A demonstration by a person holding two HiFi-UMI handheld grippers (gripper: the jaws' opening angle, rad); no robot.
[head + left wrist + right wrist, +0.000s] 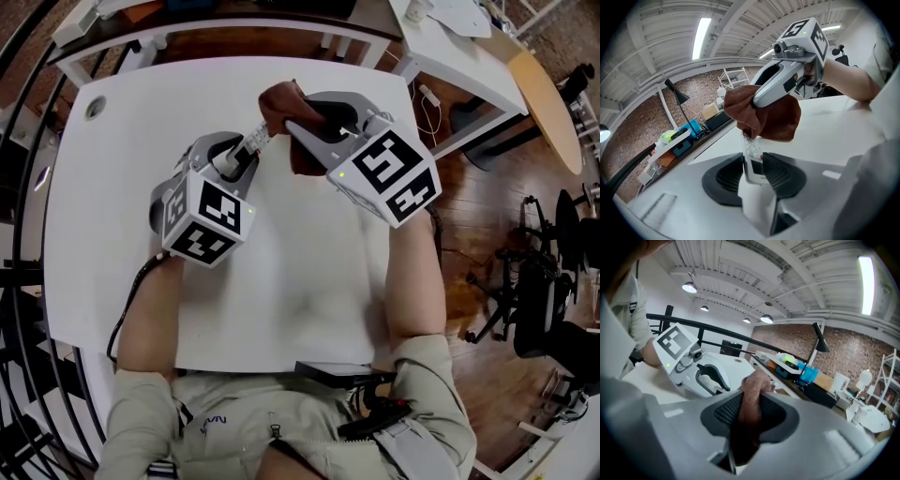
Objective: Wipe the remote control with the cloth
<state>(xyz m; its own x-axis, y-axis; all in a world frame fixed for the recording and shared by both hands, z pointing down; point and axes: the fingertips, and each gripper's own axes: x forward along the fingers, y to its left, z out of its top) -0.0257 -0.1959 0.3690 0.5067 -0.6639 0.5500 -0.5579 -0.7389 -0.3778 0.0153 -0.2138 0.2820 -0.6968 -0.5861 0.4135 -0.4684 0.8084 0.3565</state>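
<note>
The left gripper (754, 174) is closed narrow on the near end of the remote control (750, 151) and holds it in the air above the white table (309, 281), so the remote sticks out past the jaws, tilted upward. The right gripper (749, 414) is clamped on a bunched brown cloth (765, 116), which drapes over the remote's far end and touches it.

The main risk, as I judge it, is leverage. The remote is pinched at one end only, so a firm push from the cloth at the other end could twist it between the pads or pull it free, dropping it onto the table. The cloth is gripped by a single fold, and drag along the buttons could tug it out of the jaws. The two grippers are close together, so a long stroke could knock one against the other. The end inside the left jaws cannot be wiped without a change of grip
</note>
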